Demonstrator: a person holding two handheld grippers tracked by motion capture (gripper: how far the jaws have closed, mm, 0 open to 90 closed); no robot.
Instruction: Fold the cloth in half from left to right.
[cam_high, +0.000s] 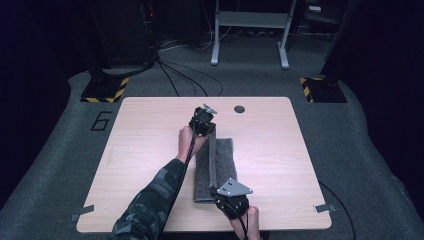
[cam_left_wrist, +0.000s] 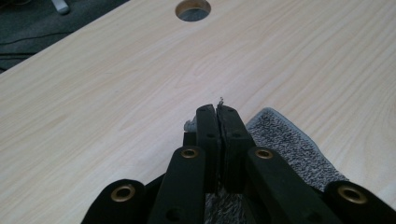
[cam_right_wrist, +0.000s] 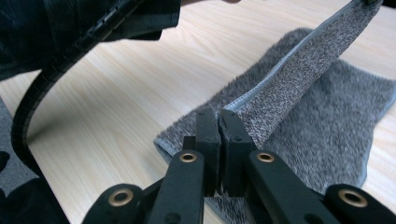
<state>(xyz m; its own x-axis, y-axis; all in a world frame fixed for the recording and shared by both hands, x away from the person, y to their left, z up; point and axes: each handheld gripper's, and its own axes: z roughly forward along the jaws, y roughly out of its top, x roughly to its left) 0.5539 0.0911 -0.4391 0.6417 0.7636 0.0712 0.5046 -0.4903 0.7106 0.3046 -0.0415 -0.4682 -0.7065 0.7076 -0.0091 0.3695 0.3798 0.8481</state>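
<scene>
The left gripper (cam_left_wrist: 218, 114) is pinched on the far corner of a grey towel (cam_high: 222, 160); its own jaws hide that corner. The right gripper (cam_right_wrist: 219, 119) pinches the near corner. Between them one speckled, hemmed edge is lifted above the pale wooden counter (cam_high: 150, 150).

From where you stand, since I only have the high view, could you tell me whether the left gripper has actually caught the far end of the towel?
Observer: Yes. In the left gripper view its fingers are pressed together with grey towel fibres pinched at the tips.
Operator: Thank you. And the right gripper?
Observer: The right gripper is closed on the towel's hemmed edge at the near end.
Operator: Is that edge lying flat?
Observer: No. In the right gripper view it rises off the lower layer as a taut raised strip toward the far end.
</scene>
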